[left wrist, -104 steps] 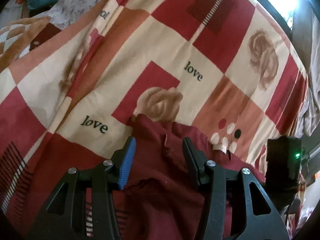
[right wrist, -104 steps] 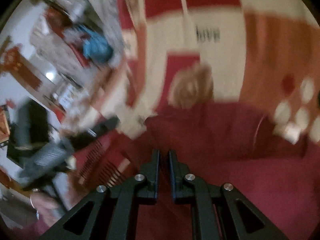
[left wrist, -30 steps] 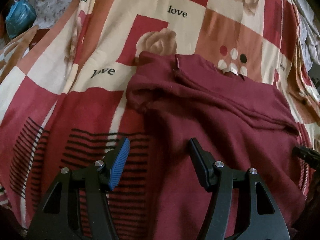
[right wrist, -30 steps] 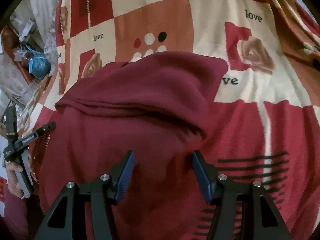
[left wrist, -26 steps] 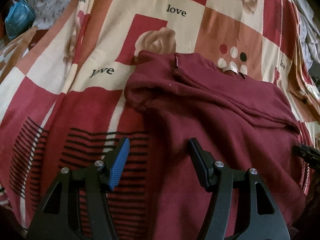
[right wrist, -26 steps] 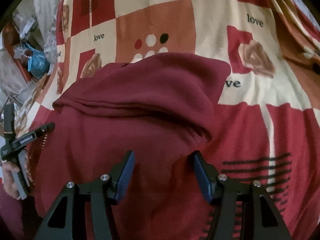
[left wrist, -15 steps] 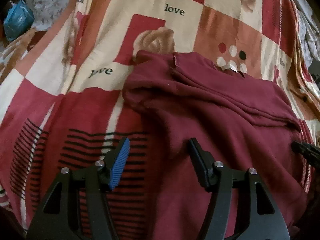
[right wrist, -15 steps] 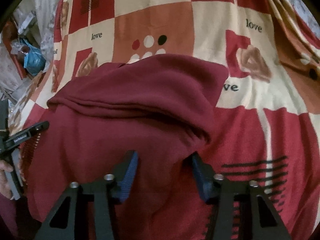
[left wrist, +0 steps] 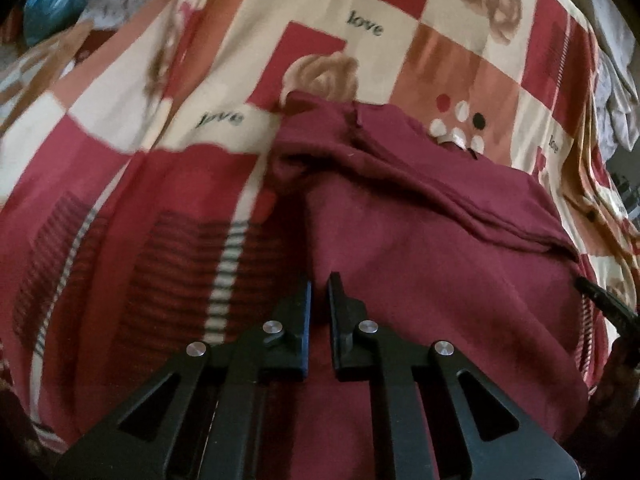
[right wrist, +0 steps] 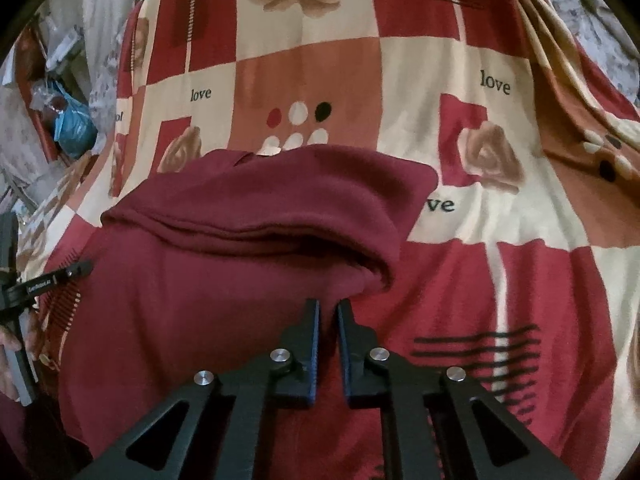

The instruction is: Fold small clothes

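Observation:
A dark maroon garment [left wrist: 420,240] lies on a patchwork bedspread [left wrist: 120,160], its upper part folded down in a thick band [right wrist: 260,208]. My left gripper [left wrist: 319,280] sits at the garment's near left edge, jaws closing to a narrow slit with maroon cloth pinched between them. My right gripper [right wrist: 329,304] is at the near right edge, just under the folded band's corner, its jaws closing on the cloth likewise. Each gripper shows in the other's view: the right one [left wrist: 600,300] at the right rim, the left one [right wrist: 52,280] at the left rim.
The bedspread [right wrist: 520,280] of red, cream and orange squares with roses and "love" print spreads all around. A blue bag [right wrist: 74,132] and clutter lie beyond its far left edge. A person's hand [right wrist: 8,352] holds the left gripper's handle. Pale crumpled cloth [left wrist: 616,92] lies at the right.
Both grippers have gone from wide open to nearly closed on the garment's near edges. The left view has shifted, and the cloth around the left jaws is bunched up.

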The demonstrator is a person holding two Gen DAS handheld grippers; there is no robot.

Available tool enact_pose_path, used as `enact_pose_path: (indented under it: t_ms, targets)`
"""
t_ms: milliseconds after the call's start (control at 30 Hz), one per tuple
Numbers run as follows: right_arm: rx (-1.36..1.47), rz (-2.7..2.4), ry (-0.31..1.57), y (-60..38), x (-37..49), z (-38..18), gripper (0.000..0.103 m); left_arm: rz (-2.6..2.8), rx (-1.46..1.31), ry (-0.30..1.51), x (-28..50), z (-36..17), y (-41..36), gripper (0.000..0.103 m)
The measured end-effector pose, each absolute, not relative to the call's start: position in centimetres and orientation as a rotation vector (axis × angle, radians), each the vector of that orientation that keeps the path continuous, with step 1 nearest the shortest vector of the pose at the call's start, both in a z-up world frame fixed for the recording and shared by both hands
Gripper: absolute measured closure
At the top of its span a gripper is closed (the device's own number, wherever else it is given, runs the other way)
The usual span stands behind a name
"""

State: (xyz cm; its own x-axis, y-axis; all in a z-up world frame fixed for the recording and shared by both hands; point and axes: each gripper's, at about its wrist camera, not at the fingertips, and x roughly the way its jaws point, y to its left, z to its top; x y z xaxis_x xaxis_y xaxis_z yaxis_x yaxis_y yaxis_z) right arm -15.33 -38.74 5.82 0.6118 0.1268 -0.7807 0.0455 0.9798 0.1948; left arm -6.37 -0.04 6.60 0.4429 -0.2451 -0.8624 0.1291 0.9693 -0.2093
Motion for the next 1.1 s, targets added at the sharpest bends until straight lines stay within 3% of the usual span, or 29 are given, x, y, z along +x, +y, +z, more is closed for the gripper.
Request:
enact_pose_path:
  t_ms: [67,367,467,533,567,600,1100]
  targets:
    - [0.195,0.022,0.923,-39.3,-15.5,5.7,0.101,-0.217,-0.111,1.097,-6.6,6.4,0.5,0.096]
    - [0.362,0.079,0.957,-42.0,-17.6,5.1,0.1,-0.24,-0.176,1.115,-6.3,6.1,1.0,0.094]
    - [0.367,0.141,0.97,-41.6,-19.3,6.3,0.096,-0.24,-0.174,1.117,-6.9,6.6,0.9,0.081]
    - [0.364,0.2,0.985,-41.0,-20.6,6.9,0.079,-0.246,-0.167,1.117,-7.9,7.1,0.8,0.064]
    - [0.364,0.214,0.989,-40.8,-21.3,7.0,0.056,-0.258,-0.177,1.119,-8.5,7.1,0.8,0.061]
    - [0.362,0.224,0.987,-40.6,-22.0,7.2,0.047,-0.27,-0.191,1.128,-9.4,7.1,0.9,0.059]
    - [0.338,0.575,1.148,-36.2,-30.2,3.6,0.047,-0.275,-0.183,1.269,-18.3,5.0,2.4,0.059]
